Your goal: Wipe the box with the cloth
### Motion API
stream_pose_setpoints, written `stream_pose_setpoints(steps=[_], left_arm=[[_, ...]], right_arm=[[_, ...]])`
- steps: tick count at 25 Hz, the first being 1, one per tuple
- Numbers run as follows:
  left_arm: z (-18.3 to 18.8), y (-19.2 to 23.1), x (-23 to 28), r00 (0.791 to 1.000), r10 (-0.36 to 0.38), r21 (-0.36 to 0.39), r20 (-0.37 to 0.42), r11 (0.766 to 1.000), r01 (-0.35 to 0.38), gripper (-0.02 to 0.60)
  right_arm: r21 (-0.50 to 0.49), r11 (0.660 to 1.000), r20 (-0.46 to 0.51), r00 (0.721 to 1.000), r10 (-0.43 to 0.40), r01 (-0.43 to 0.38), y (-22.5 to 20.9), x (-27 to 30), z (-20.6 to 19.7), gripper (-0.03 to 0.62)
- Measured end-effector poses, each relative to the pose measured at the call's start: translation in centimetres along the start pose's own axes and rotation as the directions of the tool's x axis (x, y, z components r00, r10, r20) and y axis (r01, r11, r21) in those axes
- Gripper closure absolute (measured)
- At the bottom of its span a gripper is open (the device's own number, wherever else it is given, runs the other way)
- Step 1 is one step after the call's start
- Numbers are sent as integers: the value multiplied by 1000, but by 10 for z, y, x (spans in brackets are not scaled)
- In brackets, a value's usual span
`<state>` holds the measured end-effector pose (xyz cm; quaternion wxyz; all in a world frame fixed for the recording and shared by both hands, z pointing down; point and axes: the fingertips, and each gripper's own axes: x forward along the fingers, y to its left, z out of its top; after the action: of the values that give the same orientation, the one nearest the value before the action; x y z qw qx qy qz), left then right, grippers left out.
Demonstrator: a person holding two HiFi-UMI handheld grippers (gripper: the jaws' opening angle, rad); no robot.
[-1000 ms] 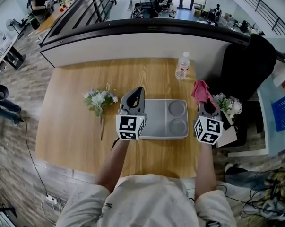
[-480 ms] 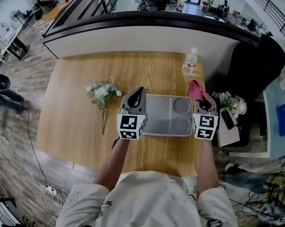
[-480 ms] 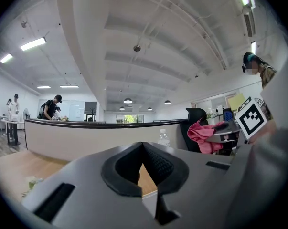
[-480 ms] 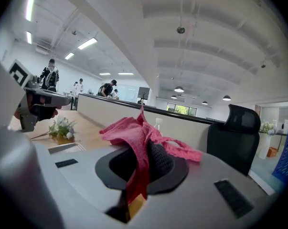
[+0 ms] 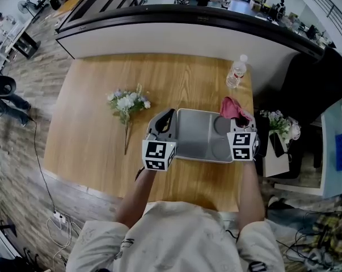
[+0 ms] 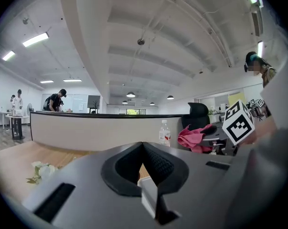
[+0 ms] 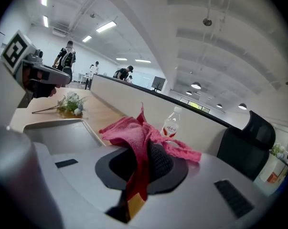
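The box (image 5: 193, 136) is a shallow grey tray with two round wells, lying on the wooden table (image 5: 91, 146). My left gripper (image 5: 167, 117) is at its left rim, and the left gripper view shows the jaws shut on a pale piece of that rim (image 6: 147, 191). My right gripper (image 5: 243, 119) hangs over the box's right end, shut on a pink cloth (image 5: 233, 107). In the right gripper view the cloth (image 7: 134, 135) bunches up out of the jaws, with the box's floor (image 7: 58, 132) to the left.
A water bottle (image 5: 236, 72) stands at the table's far right. A bunch of white flowers (image 5: 127, 102) lies left of the box. More flowers (image 5: 278, 123) and a black chair (image 5: 312, 89) are off the right edge. A curved counter (image 5: 176, 35) runs behind.
My right gripper has carried the cloth leftward, from beside the table's right edge to over the box's right end. The left gripper has stayed at the box's left rim.
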<state>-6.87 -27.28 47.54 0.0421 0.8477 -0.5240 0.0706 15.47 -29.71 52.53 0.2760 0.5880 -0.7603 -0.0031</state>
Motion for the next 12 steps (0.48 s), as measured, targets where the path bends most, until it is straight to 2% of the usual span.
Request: stream_pose_setpoints(steps=[7,10,12], left_arm=[[-9,6,-6,1000,21,-9,-16,1000,-21,574],[-12,9,-8,999,28,-15,-21,999,-29,574],[-13,12,-10,999,33,-18,-25,999,-34,574]], right_arm=[[-130,989,-149,987,57,-77,19,25,-33,540],[-147,984,-225,972,63,-98,26,33,-54,539],[-147,984,-242,968,64,-102,26,34,-58,539]])
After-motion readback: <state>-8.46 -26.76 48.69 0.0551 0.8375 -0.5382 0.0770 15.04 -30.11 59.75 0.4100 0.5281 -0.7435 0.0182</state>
